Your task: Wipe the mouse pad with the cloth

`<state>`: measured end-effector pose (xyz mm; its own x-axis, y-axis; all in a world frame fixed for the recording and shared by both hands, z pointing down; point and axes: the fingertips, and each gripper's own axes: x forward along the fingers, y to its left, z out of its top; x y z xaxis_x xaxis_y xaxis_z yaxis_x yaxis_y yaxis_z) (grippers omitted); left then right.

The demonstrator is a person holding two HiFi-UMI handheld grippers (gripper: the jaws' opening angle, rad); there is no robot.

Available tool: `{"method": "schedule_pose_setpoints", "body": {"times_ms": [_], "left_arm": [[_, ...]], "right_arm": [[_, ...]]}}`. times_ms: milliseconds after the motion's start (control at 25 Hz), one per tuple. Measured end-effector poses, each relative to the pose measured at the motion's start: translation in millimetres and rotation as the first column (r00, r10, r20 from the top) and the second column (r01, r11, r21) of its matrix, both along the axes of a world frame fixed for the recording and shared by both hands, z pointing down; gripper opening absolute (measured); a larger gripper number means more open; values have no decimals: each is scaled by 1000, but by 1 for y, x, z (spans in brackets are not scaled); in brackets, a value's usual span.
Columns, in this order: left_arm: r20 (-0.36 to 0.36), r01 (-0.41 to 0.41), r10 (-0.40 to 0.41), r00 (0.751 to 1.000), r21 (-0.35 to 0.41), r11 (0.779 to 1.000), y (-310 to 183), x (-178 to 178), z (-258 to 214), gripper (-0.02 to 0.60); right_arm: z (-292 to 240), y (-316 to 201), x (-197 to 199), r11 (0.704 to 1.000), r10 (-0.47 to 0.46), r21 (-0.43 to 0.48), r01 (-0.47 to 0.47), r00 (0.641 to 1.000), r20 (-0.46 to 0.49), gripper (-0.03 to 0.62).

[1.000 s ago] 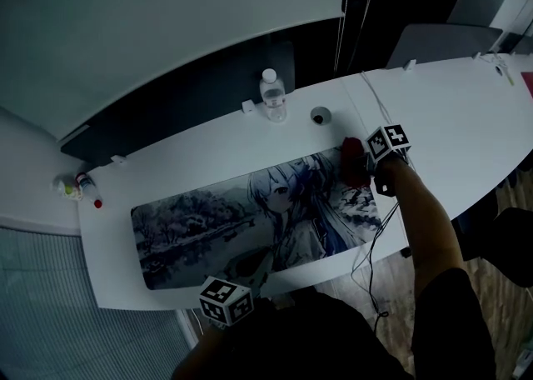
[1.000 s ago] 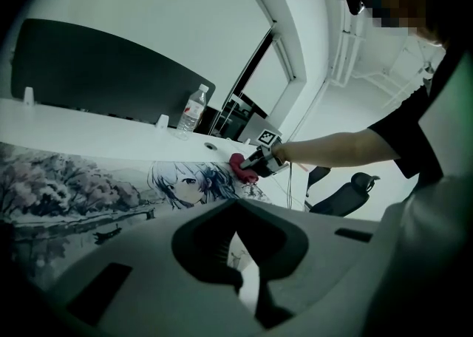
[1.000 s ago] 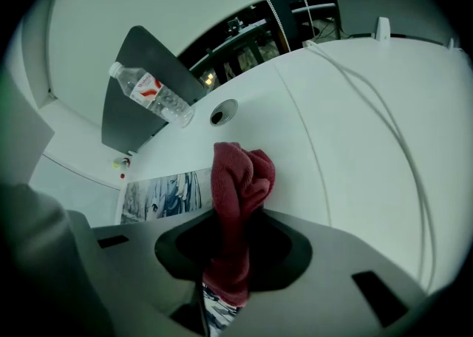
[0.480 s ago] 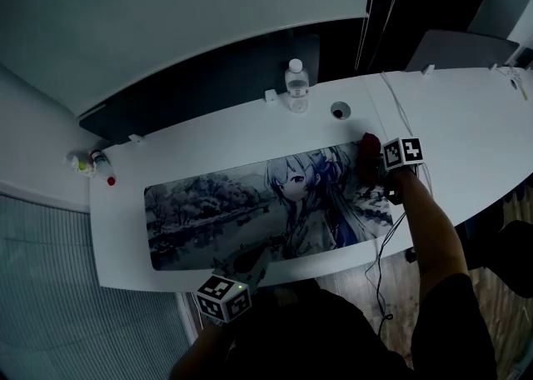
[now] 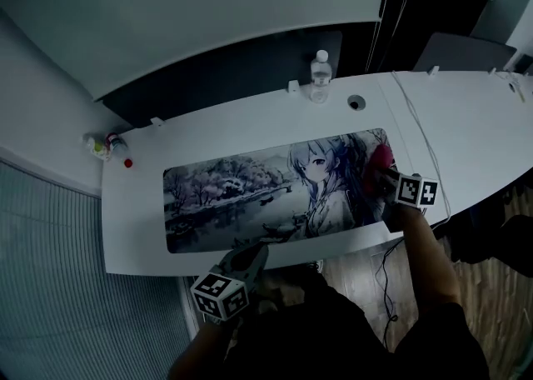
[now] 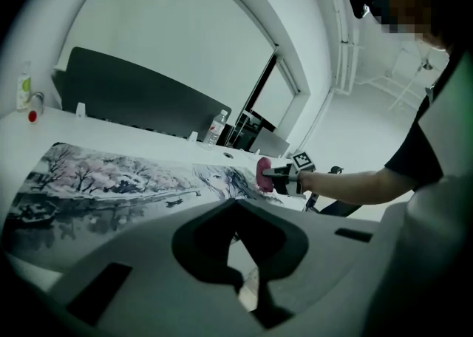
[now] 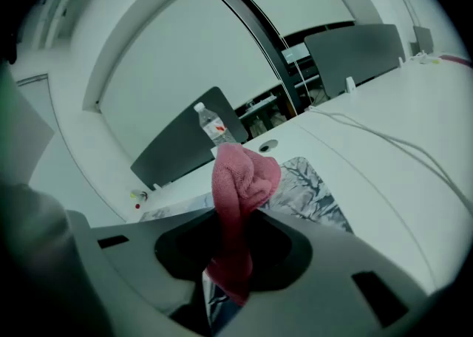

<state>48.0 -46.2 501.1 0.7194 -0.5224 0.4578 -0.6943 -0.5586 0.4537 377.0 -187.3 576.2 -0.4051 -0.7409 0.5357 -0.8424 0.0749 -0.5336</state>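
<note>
A long mouse pad (image 5: 250, 195) printed with an anime figure and a grey landscape lies on the white desk (image 5: 475, 120). My right gripper (image 5: 385, 177) is shut on a bunched pink cloth (image 5: 379, 160), which rests on the pad's right end. In the right gripper view the cloth (image 7: 240, 180) sticks up from between the jaws, with the pad (image 7: 307, 188) just beyond. My left gripper (image 5: 243, 268) hovers at the desk's near edge, below the pad's middle, shut and holding nothing. The left gripper view looks across the pad (image 6: 111, 180) to the cloth (image 6: 263, 174).
A water bottle (image 5: 321, 77) and a round cable hole (image 5: 356, 102) sit behind the pad. A white cable (image 5: 420, 141) runs over the desk right of the pad. Small bottles (image 5: 104, 147) stand at the far left corner. A dark divider panel (image 5: 233, 78) backs the desk.
My right gripper has dragged the cloth from the pad's far right corner toward me along its right end. The head view has shifted. The left gripper stays at the near edge.
</note>
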Motion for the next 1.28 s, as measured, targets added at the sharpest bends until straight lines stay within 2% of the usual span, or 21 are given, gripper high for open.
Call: {"method": "schedule_pose_setpoints", "body": {"times_ms": [120,400,600,880,1280], "left_arm": [[-5,-19,19,1000,11,1000,24,-26,-2,6],[-28,-64,65,997,42,997,82,-81,-7,6],[-39,-68,70,997,40,997,125,-117,1,6],[-59,-113,113,992,16,993,179,-142,12,6],[-77,-116,116,990,9,993,219,-151,16,6]], "right_arm": [[-22,40,-40,998,13,61,-15,999,33,110],[-75,133,-140,979,-27,203,9,996,85,110],[-92,200,-203,965,-64,258,40,994,86,110],[-82,282,-266,968,-88,241,75,995,42,110],[-73,348,-318,970,-139,211,118,987,86,110]]}}
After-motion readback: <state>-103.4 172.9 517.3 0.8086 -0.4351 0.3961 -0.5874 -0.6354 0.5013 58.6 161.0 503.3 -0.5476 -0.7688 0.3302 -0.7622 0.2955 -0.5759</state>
